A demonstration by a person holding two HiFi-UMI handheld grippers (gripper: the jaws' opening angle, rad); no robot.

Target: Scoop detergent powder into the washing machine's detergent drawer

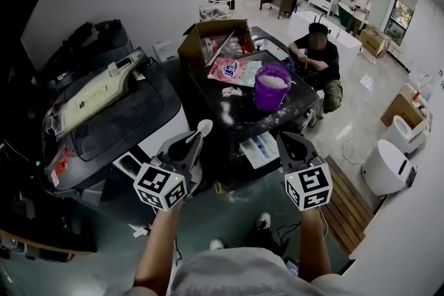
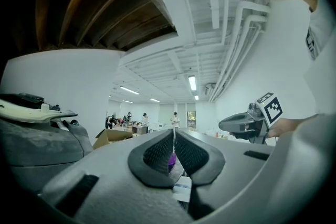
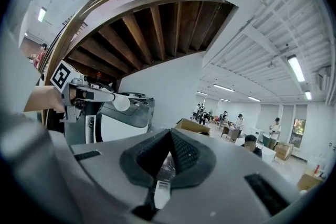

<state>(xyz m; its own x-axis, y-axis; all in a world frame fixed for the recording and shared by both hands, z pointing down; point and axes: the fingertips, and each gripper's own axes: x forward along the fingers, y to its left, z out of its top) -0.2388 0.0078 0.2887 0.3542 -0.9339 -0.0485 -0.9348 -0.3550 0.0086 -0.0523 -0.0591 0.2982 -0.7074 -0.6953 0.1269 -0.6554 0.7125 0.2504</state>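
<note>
My left gripper (image 1: 193,140) is shut on the handle of a white spoon (image 1: 204,127), whose bowl sticks out past the jaws. In the left gripper view the thin handle (image 2: 174,137) runs up between the closed pads. My right gripper (image 1: 292,143) is shut with nothing in it, level with the left and apart from it. Both hang in front of a black-topped washing machine (image 1: 229,114). Its detergent drawer (image 1: 258,148) is pulled open below the grippers. A purple bucket (image 1: 271,86) of white powder stands on the machine's top. The right gripper view shows the left gripper (image 3: 142,107) and the spoon (image 3: 121,103).
A pink detergent bag (image 1: 232,70) and an open cardboard box (image 1: 208,41) lie behind the bucket. A person (image 1: 320,59) crouches at the machine's far right. A large grey machine (image 1: 111,107) stands to the left. A wooden pallet (image 1: 347,204) and white appliances (image 1: 385,166) are on the right.
</note>
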